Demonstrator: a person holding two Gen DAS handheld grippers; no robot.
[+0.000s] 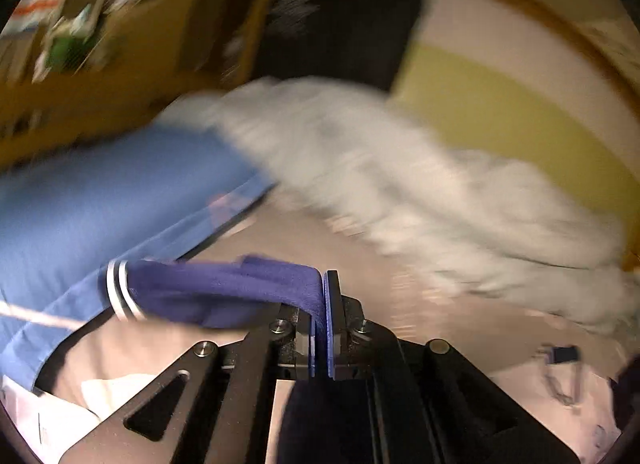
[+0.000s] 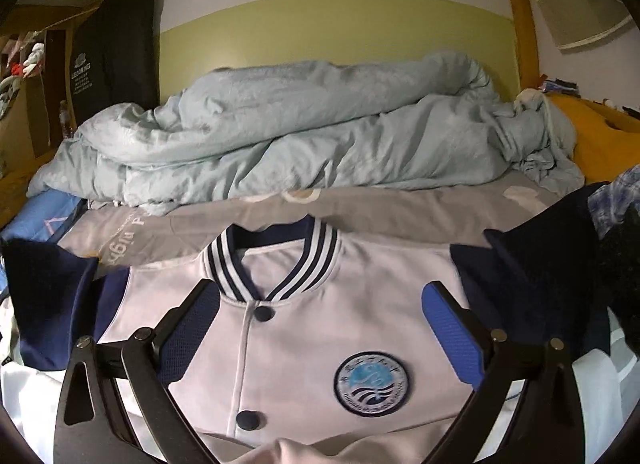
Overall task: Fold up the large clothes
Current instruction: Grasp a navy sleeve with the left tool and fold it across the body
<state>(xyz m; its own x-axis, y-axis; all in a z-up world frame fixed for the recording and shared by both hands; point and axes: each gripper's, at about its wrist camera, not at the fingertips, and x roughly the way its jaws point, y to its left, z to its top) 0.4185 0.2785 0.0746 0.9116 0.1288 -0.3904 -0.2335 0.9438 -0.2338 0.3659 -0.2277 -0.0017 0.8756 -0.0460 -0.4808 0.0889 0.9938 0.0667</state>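
Left tool (image 1: 322,304) pinches the jacket's navy sleeve (image 1: 224,296).

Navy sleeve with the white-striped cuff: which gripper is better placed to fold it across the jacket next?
Left. The left gripper is already shut on the navy sleeve; the right gripper hovers open over the white varsity jacket, holding nothing.
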